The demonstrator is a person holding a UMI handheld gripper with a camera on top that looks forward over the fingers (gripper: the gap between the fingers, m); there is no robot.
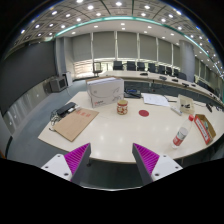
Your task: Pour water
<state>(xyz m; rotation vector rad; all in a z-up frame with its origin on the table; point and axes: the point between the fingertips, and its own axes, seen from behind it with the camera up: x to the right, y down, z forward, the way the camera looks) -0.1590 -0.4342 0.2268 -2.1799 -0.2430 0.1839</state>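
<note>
My gripper (111,151) is open, with nothing between its magenta pads (76,157). It hangs above the near edge of a long pale table (115,135). A small brownish cup or jar (122,106) stands well beyond the fingers near the table's middle. A small red round thing (143,113) lies flat on the table to its right. A white bottle-like container with a red band (180,136) stands farther right, closer to the near edge. All of them are far from the fingers.
A white box (104,91) stands behind the cup. Flat cardboard (75,123) lies at the left, an orange packet (205,128) at the far right, and papers (155,99) farther back. Black chairs (130,66) line the far side below the windows.
</note>
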